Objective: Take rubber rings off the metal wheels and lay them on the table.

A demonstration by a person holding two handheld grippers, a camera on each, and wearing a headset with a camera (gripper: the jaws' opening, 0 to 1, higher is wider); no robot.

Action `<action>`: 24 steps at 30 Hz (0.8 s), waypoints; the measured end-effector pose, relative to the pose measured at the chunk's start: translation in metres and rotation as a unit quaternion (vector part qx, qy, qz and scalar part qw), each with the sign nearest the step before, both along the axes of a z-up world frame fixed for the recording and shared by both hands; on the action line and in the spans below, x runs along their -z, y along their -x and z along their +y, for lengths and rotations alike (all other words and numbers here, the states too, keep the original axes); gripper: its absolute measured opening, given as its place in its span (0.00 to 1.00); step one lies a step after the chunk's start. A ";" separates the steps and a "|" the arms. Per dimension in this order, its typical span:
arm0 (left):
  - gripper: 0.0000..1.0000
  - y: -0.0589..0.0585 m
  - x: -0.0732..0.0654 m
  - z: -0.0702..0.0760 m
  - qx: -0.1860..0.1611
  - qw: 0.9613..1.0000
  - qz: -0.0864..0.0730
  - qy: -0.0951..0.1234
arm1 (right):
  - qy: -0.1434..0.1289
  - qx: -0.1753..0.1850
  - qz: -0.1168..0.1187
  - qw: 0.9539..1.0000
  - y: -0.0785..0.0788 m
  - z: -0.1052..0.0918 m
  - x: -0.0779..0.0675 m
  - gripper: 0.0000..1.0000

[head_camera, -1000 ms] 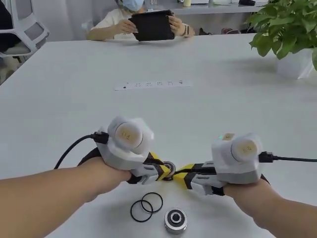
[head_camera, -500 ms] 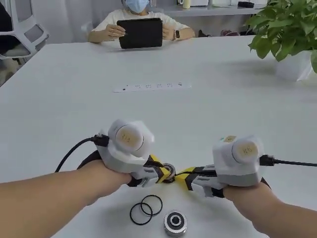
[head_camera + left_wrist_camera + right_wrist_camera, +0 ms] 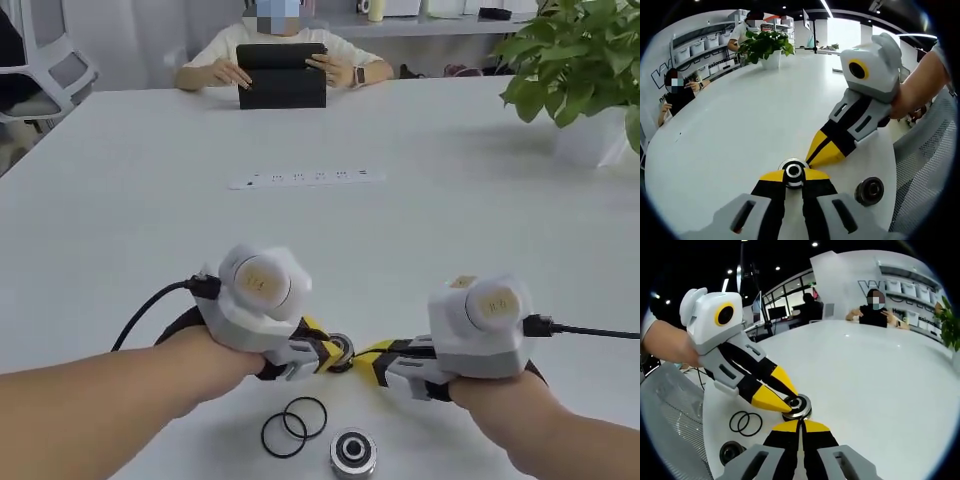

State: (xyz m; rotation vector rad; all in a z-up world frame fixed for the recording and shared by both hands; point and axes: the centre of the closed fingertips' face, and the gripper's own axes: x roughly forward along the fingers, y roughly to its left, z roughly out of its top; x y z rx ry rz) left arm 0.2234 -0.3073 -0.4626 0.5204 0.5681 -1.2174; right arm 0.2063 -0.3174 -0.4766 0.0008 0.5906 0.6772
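Head view: left gripper (image 3: 330, 352) pinches a metal wheel (image 3: 343, 345); two rubber rings (image 3: 295, 424) lie at its 7 o'clock, a second wheel (image 3: 353, 450) at 6.
Left gripper view: right gripper (image 3: 810, 158), jaws pressed together, meets the wheel's rim at 1 o'clock.
Right gripper view: probably mid-peel; next, right draws outward while left holds firm.

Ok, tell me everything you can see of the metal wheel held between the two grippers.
The metal wheel is small, round and silvery, with a dark band around a bright hub and a central hole. It lies roughly flat, face up, clamped by its sides between the jaws of the left hand-held gripper. The closed tips of the right hand-held gripper touch its rim. Whether it touches the white table is unclear.
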 end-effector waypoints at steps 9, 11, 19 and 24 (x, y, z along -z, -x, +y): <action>0.06 0.001 0.000 0.000 -0.005 1.000 0.002 0.000 | -0.006 0.009 0.003 1.000 0.000 -0.001 -0.001 0.00; 0.06 0.001 0.000 0.000 -0.006 1.000 0.001 0.000 | -0.010 0.013 0.005 1.000 0.000 -0.001 -0.002 0.00; 0.06 0.002 -0.001 0.000 -0.009 1.000 0.000 0.000 | -0.049 0.041 0.026 0.998 -0.001 -0.003 -0.001 0.00; 0.06 0.001 -0.001 0.000 -0.010 1.000 0.000 -0.001 | -0.090 0.072 0.039 0.993 -0.005 -0.007 -0.005 0.00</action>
